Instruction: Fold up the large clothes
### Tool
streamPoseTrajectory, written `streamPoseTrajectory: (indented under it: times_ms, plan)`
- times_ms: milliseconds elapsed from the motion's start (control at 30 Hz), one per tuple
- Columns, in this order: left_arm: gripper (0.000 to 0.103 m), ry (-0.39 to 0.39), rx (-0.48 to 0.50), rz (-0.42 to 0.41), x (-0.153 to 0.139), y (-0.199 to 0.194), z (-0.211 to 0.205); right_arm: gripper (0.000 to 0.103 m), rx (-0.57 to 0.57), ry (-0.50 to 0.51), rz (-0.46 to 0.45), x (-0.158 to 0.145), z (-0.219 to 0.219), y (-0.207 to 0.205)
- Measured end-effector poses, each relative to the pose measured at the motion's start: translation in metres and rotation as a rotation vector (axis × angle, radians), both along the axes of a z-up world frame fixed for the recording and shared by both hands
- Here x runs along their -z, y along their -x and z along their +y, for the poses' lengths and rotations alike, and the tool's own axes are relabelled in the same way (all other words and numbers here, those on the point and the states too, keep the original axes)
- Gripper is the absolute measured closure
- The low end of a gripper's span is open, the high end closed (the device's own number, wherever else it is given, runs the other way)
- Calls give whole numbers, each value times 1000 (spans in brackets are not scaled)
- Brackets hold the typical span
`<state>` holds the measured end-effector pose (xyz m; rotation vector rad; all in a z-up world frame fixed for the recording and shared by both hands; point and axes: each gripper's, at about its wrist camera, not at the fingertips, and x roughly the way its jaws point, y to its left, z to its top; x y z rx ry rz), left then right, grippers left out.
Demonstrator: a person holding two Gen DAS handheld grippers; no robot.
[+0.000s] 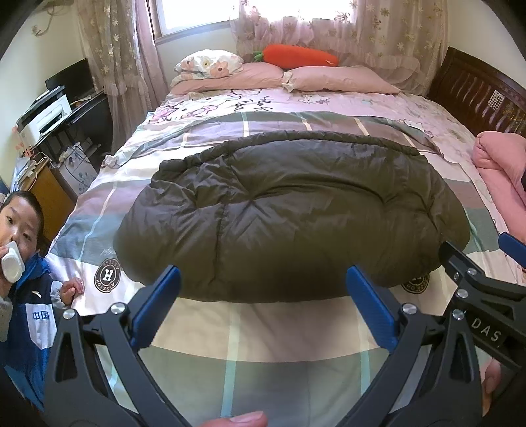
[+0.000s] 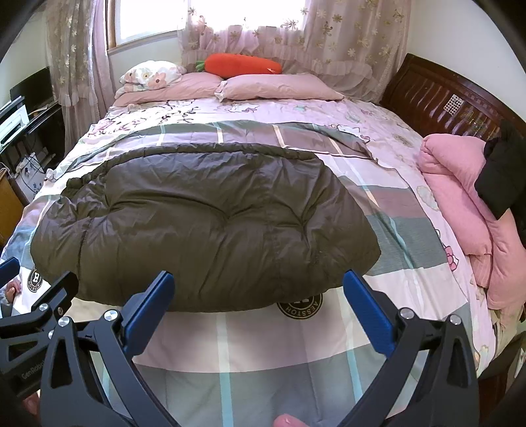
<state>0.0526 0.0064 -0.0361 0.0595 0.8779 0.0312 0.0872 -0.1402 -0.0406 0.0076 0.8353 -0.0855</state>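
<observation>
Two grippers hang side by side above the near end of the bed, both spread wide with nothing between their blue-padded fingers. The left gripper (image 1: 263, 289) points at the near edge of the dark olive puffy quilted down coat (image 1: 289, 216), and its fingers stand apart from the fabric. The right gripper (image 2: 259, 292) is likewise wide open and holds nothing; part of it shows at the right edge of the left wrist view, just beside the left one.

The coat lies flat and folded into a broad rounded block in the middle of the bed, on top of a checked pink, grey and white bedspread (image 1: 250, 354) with round "H" badges printed on it. One badge (image 1: 107, 275) peeks out at the coat's near left corner, another (image 2: 299, 303) under its near right edge. A gathered, ribbed hem runs along the coat's far edge.

Beyond the coat, a pink cartoon-print sheet (image 2: 296, 111) reaches to the plain pink pillows (image 2: 279, 86) and a flowered pillow (image 1: 208, 64). An orange plush carrot (image 1: 300, 56) rests on the pillows, in front of the lace floral curtains (image 1: 378, 29). A rolled pink blanket (image 2: 460, 197) sits at the bed's right side, near the dark carved wooden headboard (image 2: 437, 95). At the left bedside a child in a blue and white jacket (image 1: 33, 315) stands with one hand on the bedspread, holding a white object to the mouth. A white printer (image 1: 44, 120) sits on a dark stand behind.
</observation>
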Motion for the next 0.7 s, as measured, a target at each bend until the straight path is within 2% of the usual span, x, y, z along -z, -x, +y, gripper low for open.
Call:
streamPoseTrajectory:
  times_ms: [233, 400, 700]
  plan:
    - [2, 5, 13, 6, 1, 0, 0, 1, -2, 3, 2, 1, -2, 0]
    - [2, 61, 42, 29, 4, 0, 2, 1, -2, 5, 2, 2, -8, 1]
    - [2, 104, 65, 58, 7, -2, 1, 1, 1, 8, 7, 5, -16, 1]
